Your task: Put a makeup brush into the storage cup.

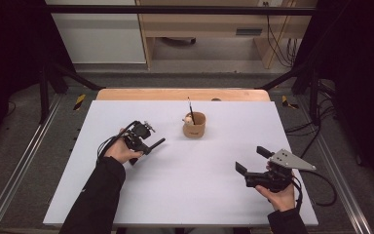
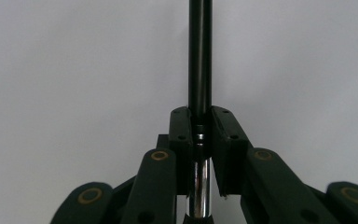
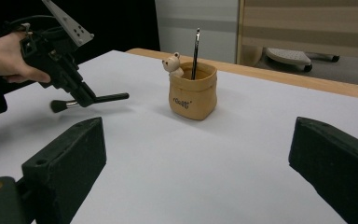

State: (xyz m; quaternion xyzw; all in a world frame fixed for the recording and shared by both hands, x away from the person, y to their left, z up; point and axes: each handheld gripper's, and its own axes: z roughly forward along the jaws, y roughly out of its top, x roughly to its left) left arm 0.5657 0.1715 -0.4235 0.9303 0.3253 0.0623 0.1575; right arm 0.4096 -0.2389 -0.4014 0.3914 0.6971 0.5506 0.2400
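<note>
A person sat at a white table holding a two-jaw gripper in each hand. The left gripper, over the left part of the table, was clamped on a makeup brush; its black handle pointed right toward the middle of the table, and the dark bristle head stuck out on the opposite side, just above the table surface. In the left gripper view, the brush's shiny metal ferrule and black handle ran straight up between the closed jaws. The right gripper rested at the near right of the table with its jaws wide apart and nothing between them. Toward the far middle of the table stood a small tan pot shaped like a sack, with a little bear figure at its rim and a thin dark stick-like tool standing in it. Small dark lettering was printed on the pot's front, but it was too small to read. The tool's lower end was hidden inside the pot. The brush head looked blurred.
</note>
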